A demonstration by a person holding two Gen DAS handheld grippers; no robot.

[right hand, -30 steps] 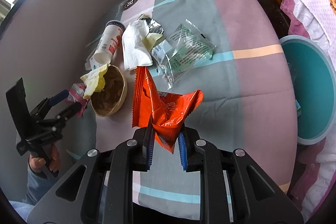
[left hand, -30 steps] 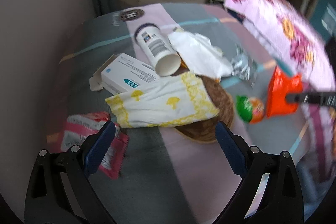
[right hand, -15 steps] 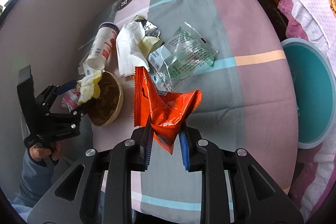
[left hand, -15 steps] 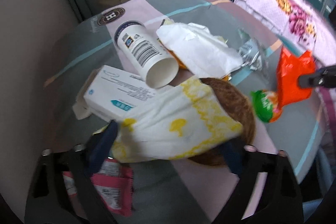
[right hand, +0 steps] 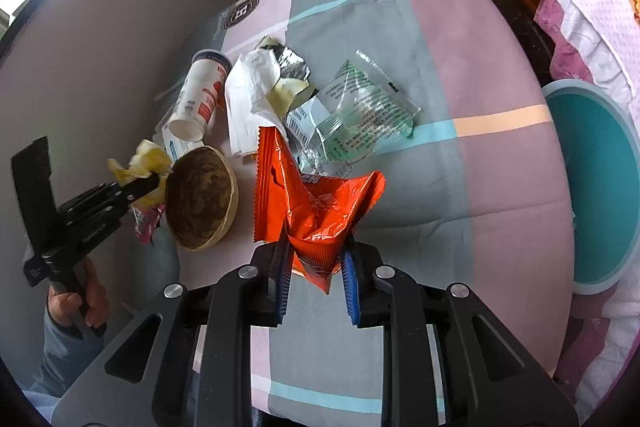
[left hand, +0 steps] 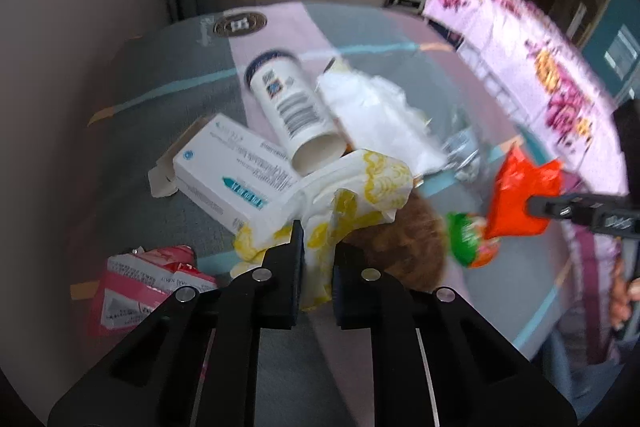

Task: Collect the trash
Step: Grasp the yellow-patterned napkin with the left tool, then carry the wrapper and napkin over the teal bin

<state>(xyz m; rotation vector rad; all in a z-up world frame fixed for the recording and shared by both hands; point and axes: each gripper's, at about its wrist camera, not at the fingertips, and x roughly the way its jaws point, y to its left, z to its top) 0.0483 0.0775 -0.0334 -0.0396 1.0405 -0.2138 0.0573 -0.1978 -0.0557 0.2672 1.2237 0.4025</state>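
Note:
A crumpled yellow-and-white napkin [left hand: 360, 183] is pinched in my left gripper [left hand: 318, 239], which is shut on it just left of a brown bowl [right hand: 200, 199]. The right wrist view shows the same napkin [right hand: 140, 159] bunched at the left gripper [right hand: 148, 183], held by a hand. My right gripper [right hand: 316, 255] is shut on an orange snack wrapper [right hand: 316, 203] and holds it above the tablecloth. From the left wrist view that wrapper [left hand: 520, 195] hangs at the right.
A tipped paper cup [left hand: 292, 107], a white carton [left hand: 228, 171], a white tissue [left hand: 380, 119] and a pink wrapper [left hand: 140, 287] lie around the bowl. A clear plastic wrapper [right hand: 360, 111] lies mid-table. A teal bin [right hand: 600, 187] stands off the table's right edge.
My left jaws went from wide open to shut on the yellow napkin, which is now bunched up and drawn off the bowl. The right gripper kept still with the orange wrapper.

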